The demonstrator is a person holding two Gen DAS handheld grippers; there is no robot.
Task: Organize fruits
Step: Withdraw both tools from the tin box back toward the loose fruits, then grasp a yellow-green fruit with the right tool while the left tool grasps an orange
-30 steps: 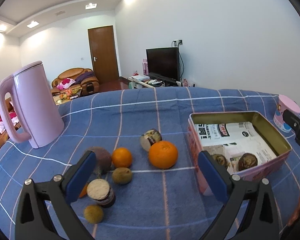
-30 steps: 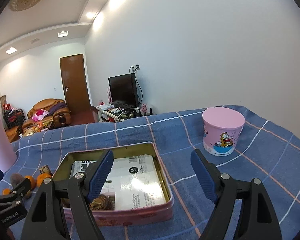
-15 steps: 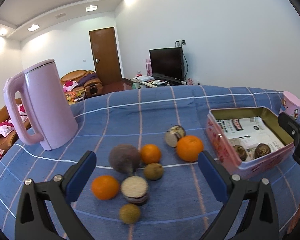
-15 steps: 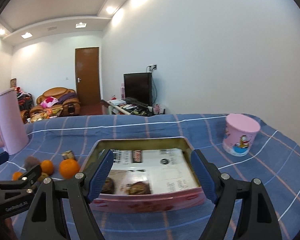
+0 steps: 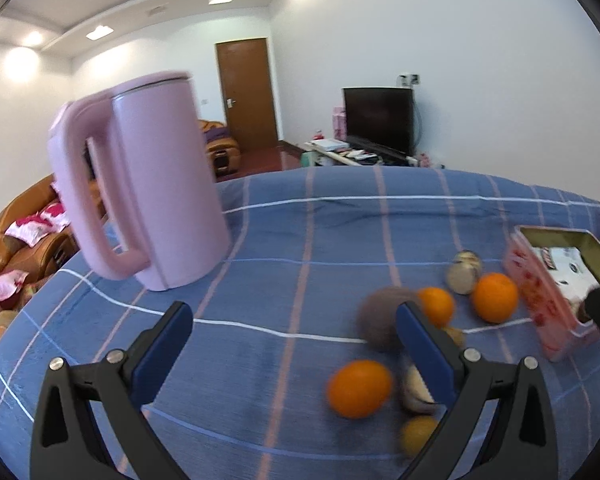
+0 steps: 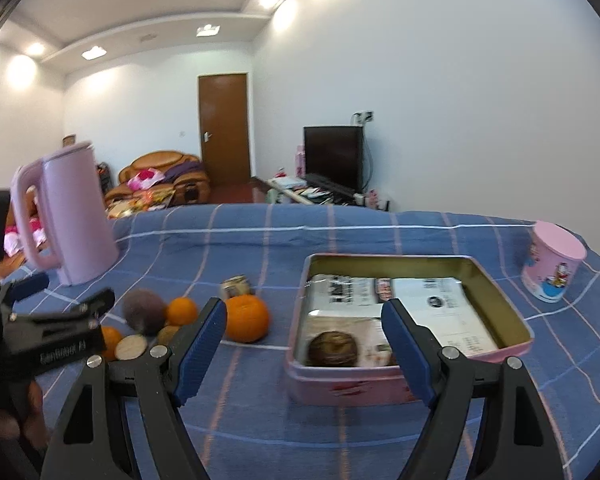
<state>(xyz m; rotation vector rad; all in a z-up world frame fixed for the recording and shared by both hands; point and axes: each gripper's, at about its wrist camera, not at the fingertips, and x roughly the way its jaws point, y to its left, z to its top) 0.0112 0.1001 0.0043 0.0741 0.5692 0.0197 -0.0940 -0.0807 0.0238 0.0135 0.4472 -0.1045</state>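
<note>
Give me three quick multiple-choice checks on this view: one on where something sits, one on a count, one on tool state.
1. Where does the pink kettle stand?
A. inside the tin
B. on the blue checked cloth, left of the fruit
C. beside the cartoon cup

2. How many oranges lie on the cloth in the left wrist view?
A. one
B. three
C. five

3. What state is the right tool in?
A. open, holding nothing
B. shut on an orange
C. shut on the tin's rim

Answers:
1 B, the kettle stands on the cloth, apart from the pink tin.
2 B, three show.
3 A, its jaws stand wide with nothing between.
</note>
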